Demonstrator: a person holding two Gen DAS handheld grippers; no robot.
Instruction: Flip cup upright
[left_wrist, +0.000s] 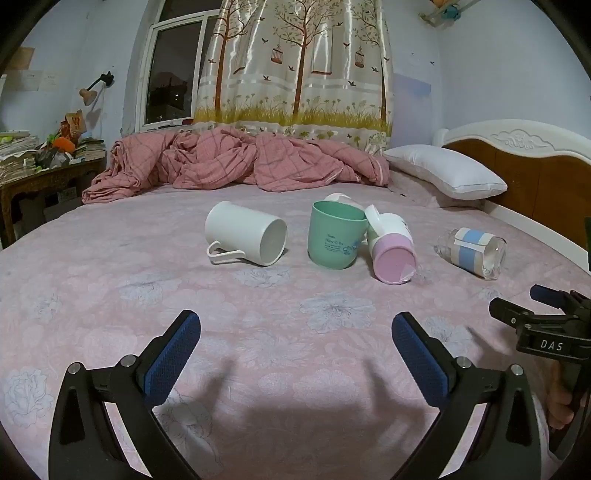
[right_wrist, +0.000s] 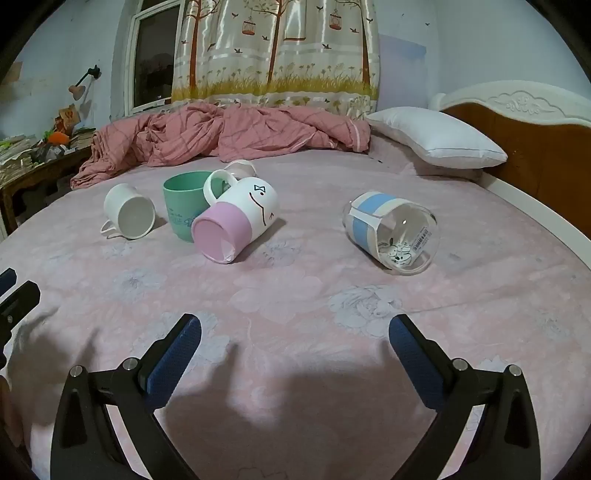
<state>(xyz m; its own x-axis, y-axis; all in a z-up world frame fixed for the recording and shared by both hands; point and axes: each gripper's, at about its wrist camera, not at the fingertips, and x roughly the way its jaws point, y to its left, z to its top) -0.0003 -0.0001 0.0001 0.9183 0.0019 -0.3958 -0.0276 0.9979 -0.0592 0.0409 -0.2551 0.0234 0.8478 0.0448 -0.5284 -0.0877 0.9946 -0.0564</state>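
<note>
Several cups sit on the pink bed sheet (left_wrist: 295, 332). A white mug (left_wrist: 245, 238) (right_wrist: 129, 216) lies on its side. A green cup (left_wrist: 336, 234) (right_wrist: 184, 206) stands upright. A pink-and-white mug (left_wrist: 391, 251) (right_wrist: 236, 221) lies on its side against it. A clear glass with a blue band (left_wrist: 472, 251) (right_wrist: 391, 232) lies on its side to the right. A small pale cup (right_wrist: 242, 168) is partly hidden behind the green one. My left gripper (left_wrist: 295, 328) and right gripper (right_wrist: 295, 328) are both open and empty, hovering short of the cups.
A crumpled pink quilt (left_wrist: 236, 162) lies along the far edge of the bed. A white pillow (left_wrist: 447, 170) and wooden headboard (left_wrist: 535, 173) are at the right. A cluttered desk (left_wrist: 40, 166) stands at the left. The right gripper also shows in the left wrist view (left_wrist: 517, 310).
</note>
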